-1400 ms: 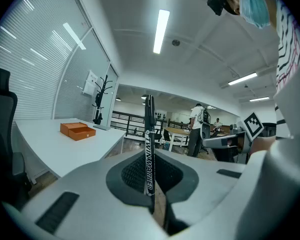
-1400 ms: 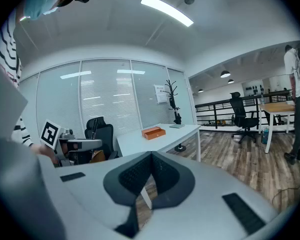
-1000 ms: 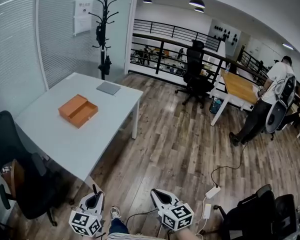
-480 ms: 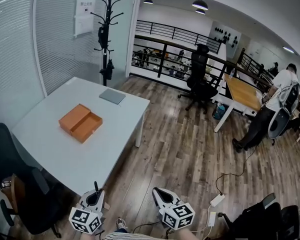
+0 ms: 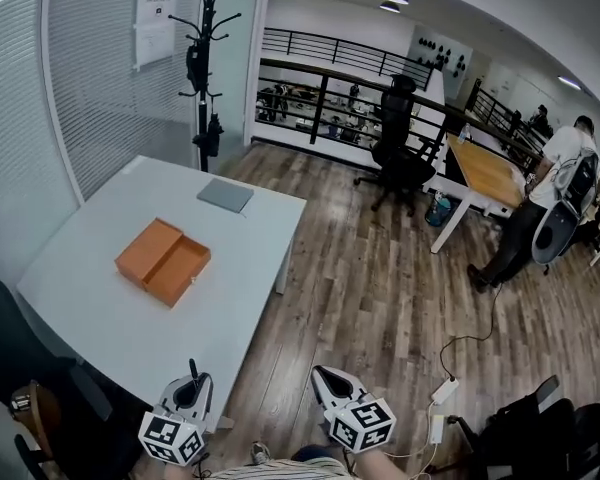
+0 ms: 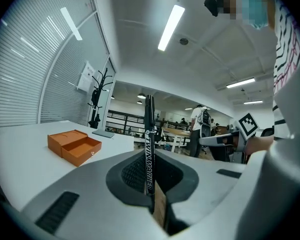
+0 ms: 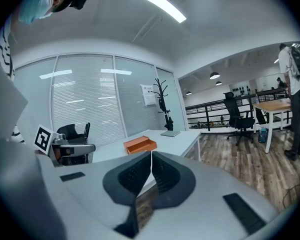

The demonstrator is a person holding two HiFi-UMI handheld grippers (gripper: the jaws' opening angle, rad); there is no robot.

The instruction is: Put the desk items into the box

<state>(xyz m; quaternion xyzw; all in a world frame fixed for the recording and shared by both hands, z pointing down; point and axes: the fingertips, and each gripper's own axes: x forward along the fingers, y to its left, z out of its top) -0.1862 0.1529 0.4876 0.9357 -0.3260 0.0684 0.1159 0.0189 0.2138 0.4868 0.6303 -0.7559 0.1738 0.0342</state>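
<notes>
Black marker (image 6: 149, 119) clamped in left gripper (image 6: 149, 156) jaws, lettering legible only there; right gripper (image 7: 151, 155) jaws closed, empty.

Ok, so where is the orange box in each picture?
Head view: the orange box sits left of centre, on the white table.
Left gripper view: at the left, on the table, off to the side of the jaws.
Right gripper view: near the middle, just above the jaw tips.
Shared landmark: the black coat stand stands beyond the table in all three.
</notes>
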